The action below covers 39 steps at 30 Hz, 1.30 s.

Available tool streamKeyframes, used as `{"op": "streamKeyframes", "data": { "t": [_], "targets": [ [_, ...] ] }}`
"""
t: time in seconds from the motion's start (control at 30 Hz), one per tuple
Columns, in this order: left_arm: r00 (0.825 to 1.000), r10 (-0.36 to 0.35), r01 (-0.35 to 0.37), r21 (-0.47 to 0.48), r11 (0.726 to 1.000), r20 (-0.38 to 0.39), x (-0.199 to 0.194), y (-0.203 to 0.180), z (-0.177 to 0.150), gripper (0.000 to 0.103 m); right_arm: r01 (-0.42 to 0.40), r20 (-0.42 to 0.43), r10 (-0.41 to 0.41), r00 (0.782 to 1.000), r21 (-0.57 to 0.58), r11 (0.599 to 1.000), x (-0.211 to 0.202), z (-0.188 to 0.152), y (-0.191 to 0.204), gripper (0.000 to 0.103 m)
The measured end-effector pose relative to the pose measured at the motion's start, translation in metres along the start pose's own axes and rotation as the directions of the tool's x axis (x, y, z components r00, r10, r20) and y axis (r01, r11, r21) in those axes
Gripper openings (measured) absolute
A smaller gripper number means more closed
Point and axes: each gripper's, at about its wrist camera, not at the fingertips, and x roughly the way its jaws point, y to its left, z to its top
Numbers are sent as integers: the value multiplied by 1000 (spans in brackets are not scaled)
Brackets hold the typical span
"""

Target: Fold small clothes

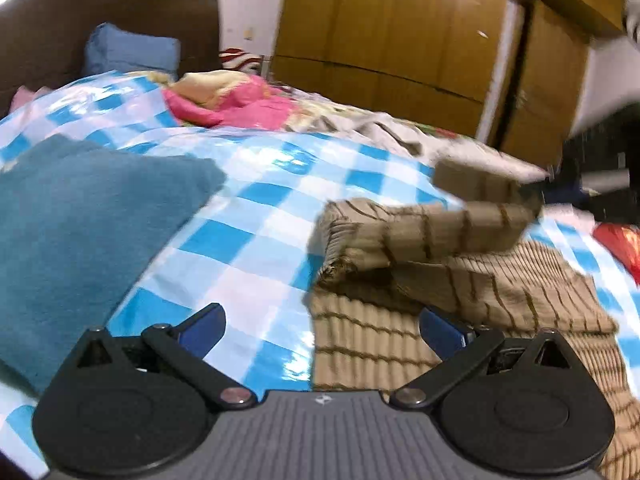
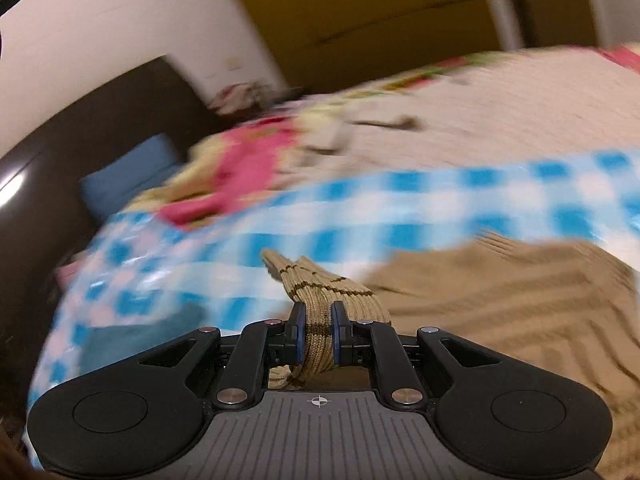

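Right gripper [image 2: 318, 334] is clamped on a sleeve of the tan sweater [image 2: 500, 300], seen at lower centre. Left gripper [image 1: 320, 328] is spread wide, empty, over the sweater [image 1: 460, 300] lying at lower right on the checked bed [image 1: 260, 200].

Bed [image 1: 260, 216]: sweater [image 1: 460, 308] at right, one sleeve [image 1: 432, 232] lifted across its body. Folded towel [image 1: 80, 220] at left, well apart from the sweater. Heap of bedding [image 1: 236, 100] behind both. Pillow [image 1: 132, 50] at far left against the headboard [image 1: 100, 4]. Wardrobe [image 1: 400, 40] behind the bed, right.
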Motion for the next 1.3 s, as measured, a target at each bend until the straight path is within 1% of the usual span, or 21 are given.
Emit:
{"op": "streamKeyframes", "data": {
  "t": [0.03, 0.13, 0.17, 0.23, 0.27, 0.37, 0.47, 0.5, 0.57, 0.63, 0.67, 0.7, 0.73, 0.77, 0.83, 0.93, 0.97, 1.0, 1.1, 1.23, 1.3],
  "targets": [
    [1000, -6, 6, 23, 1000, -9, 1, -5, -2, 103, 33, -17, -32, 999, 31, 999, 2, -7, -22, 11],
    [1000, -13, 15, 86, 996, -23, 4, -18, -7, 103, 98, -72, -92, 993, 84, 992, 15, -28, -67, 12],
    [1000, -13, 15, 107, 994, -26, 4, -21, -9, 103, 106, -85, -97, 992, 109, 988, 19, -34, -78, 13],
    [1000, -13, 17, 144, 989, -28, 5, -29, -12, 103, 90, -92, -75, 993, 169, 981, 21, -43, -94, 19],
    [999, -14, 18, 160, 987, -29, 5, -32, -14, 103, 85, -88, -69, 994, 188, 979, 21, -46, -97, 19],
    [999, -16, 22, 191, 981, -35, 6, -39, -17, 103, 77, -66, -67, 996, 167, 983, 16, -51, -95, 19],
    [999, -22, 29, 194, 981, -34, 6, -39, -17, 103, 73, -67, -63, 996, 160, 984, 14, -48, -94, 20],
    [999, -23, 29, 190, 981, -33, 5, -39, -18, 103, 75, -61, -66, 996, 169, 983, 14, -47, -95, 21],
    [999, -23, 29, 175, 984, -32, 4, -37, -18, 103, 74, -53, -64, 997, 202, 977, 16, -43, -99, 28],
    [999, -23, 29, 159, 987, -38, 6, -34, -17, 103, 73, -57, -60, 997, 251, 965, 22, -40, -104, 29],
    [999, -22, 28, 151, 988, -41, 7, -33, -17, 103, 72, -60, -58, 997, 272, 959, 24, -39, -109, 28],
    [999, -21, 27, 145, 989, -44, 8, -31, -17, 103, 75, -64, -58, 996, 292, 953, 27, -38, -112, 24],
    [999, -19, 25, 139, 990, -47, 9, -30, -17, 103, 80, -67, -63, 996, 307, 948, 30, -38, -113, 17],
    [999, -18, 24, 134, 991, -46, 9, -29, -16, 103, 83, -65, -65, 996, 319, 944, 30, -37, -114, 14],
    [999, -17, 22, 129, 991, -37, 8, -28, -16, 103, 62, -28, -56, 998, 331, 941, 23, -34, -110, 11],
    [999, -16, 21, 133, 991, -39, 10, -28, -16, 103, 7, 77, -32, 997, 299, 954, 0, -27, -102, 11],
    [999, -13, 19, 138, 990, -45, 11, -29, -16, 103, 14, 89, -42, 995, 296, 955, -4, -26, -102, 15],
    [999, -8, 15, 144, 989, -49, 12, -30, -16, 103, 35, 86, -63, 994, 293, 955, -6, -28, -103, 16],
    [998, 8, 3, 161, 987, -69, 15, -31, -18, 103, 136, 4, -140, 990, 230, 964, 3, -36, -106, 16],
    [996, 21, -6, 161, 987, -92, 19, -30, -19, 103, 147, -30, -144, 989, 251, 957, -3, -49, -112, 18],
    [994, 26, -9, 161, 987, -109, 22, -30, -19, 103, 177, -41, -172, 984, 246, 953, -8, -53, -112, 18]
  ]
}}
